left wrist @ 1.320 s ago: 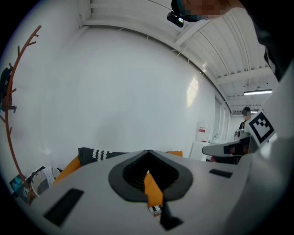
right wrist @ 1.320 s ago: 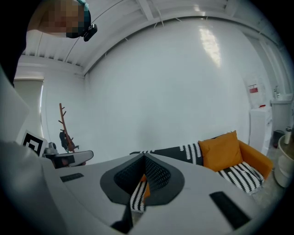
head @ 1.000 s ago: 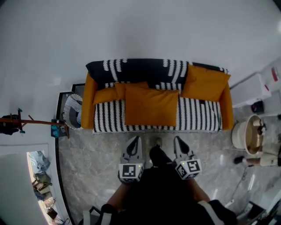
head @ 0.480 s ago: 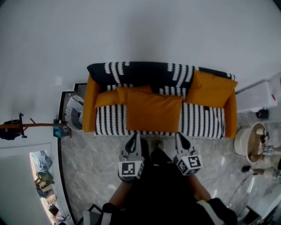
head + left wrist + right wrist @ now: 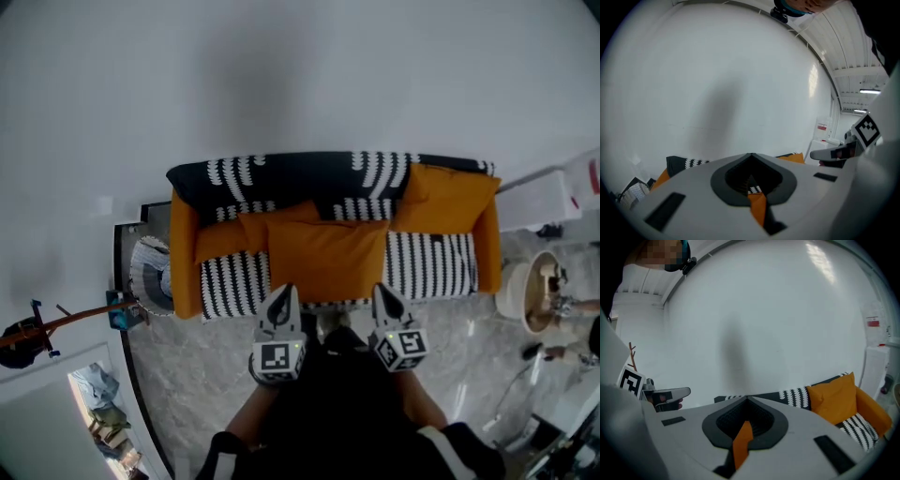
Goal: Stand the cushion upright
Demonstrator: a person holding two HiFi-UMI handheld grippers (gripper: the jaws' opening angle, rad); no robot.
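The cushion seems to lie flat on the sofa, at 12 o'clock ahead, so nothing is done yet. The left gripper and right gripper are both clenched and empty.

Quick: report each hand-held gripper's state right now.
Left hand-held gripper: closed, holding nothing.
Right hand-held gripper: closed, holding nothing.

Sofa mostly hidden behind the claws

In both gripper views the tool's grey body covers most of the sofa; only an orange strip shows through the slot, source unclear. In the head view the left claw and right claw cover the front corners of the flat cushion; lower-left clutter is too small to name.
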